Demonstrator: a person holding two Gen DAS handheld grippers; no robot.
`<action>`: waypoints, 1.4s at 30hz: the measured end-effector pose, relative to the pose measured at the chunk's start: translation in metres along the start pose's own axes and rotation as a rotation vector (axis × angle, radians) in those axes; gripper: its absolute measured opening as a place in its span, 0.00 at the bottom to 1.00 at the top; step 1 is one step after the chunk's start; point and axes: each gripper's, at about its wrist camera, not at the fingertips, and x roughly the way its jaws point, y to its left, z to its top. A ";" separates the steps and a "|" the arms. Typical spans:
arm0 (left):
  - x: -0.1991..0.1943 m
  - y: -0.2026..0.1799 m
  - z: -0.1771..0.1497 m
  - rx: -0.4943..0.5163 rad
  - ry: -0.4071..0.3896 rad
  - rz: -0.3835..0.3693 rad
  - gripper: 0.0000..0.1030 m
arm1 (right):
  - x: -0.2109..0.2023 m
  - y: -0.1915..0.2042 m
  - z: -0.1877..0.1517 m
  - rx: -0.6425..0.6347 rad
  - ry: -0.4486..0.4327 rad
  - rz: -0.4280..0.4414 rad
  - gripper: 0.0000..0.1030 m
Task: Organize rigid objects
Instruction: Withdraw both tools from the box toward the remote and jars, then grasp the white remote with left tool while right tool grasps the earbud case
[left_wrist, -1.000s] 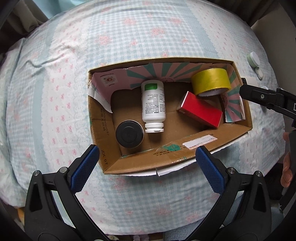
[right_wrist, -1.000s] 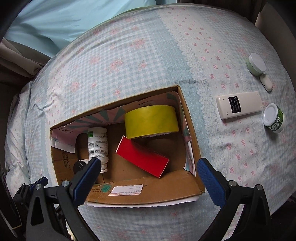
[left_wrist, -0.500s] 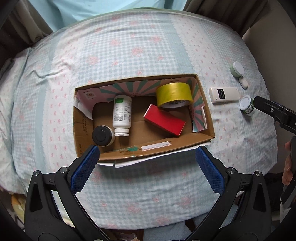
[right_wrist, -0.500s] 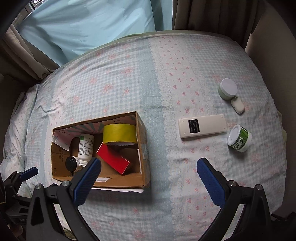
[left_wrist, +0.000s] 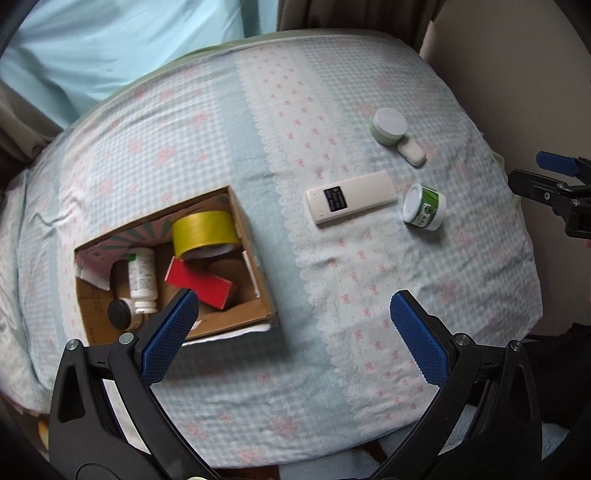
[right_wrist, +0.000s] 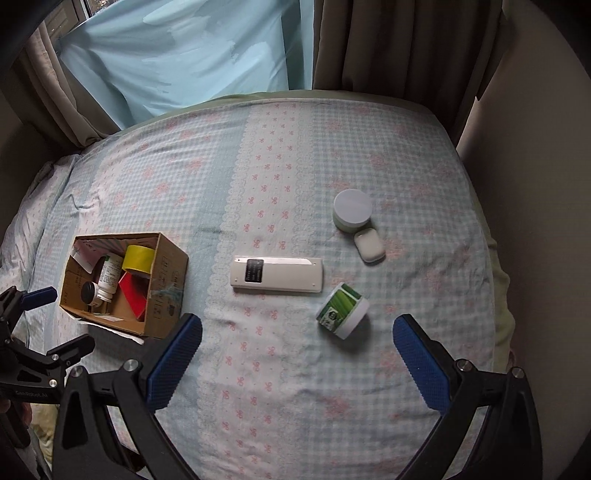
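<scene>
the left gripper (left_wrist: 291, 321) hangs above the near part of the bed (left_wrist: 229, 140), jaws spread wide with nothing between them. the right gripper (right_wrist: 295, 343) is likewise wide and empty, over the near middle of the bed; in the left view only its tip (left_wrist: 554, 184) shows at the far right edge.

the box (right_wrist: 166, 280) sits on the left side of the bed, open on top. inside it, the tape (right_wrist: 138, 258) leans at the far right corner, the red carton (right_wrist: 133, 299) lies tilted just near it, the bottle (right_wrist: 109, 277) lies on its side to the left of the carton, and the black cap (right_wrist: 88, 291) sits by the bottle's near end.

to the right of the box, well apart from it, the remote (right_wrist: 277, 275) lies flat across the middle of the bed. the green jar (right_wrist: 341, 310) lies tipped on its side just near the remote's right end. farther off, the pale jar (right_wrist: 351, 210) stands upright, with the white case (right_wrist: 369, 249) touching or just beside its near right edge; which, i cannot tell.

the curtain (right_wrist: 184, 55) hangs beyond the far edge of the bed.
</scene>
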 end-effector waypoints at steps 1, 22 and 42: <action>0.004 -0.011 0.009 0.030 -0.002 -0.004 1.00 | 0.001 -0.011 0.002 -0.012 0.011 -0.003 1.00; 0.233 -0.115 0.095 0.834 0.182 -0.060 1.00 | 0.184 -0.103 0.040 -0.253 0.119 -0.004 1.00; 0.285 -0.149 0.094 1.079 0.248 -0.107 0.83 | 0.269 -0.101 0.059 -0.255 0.170 -0.011 0.70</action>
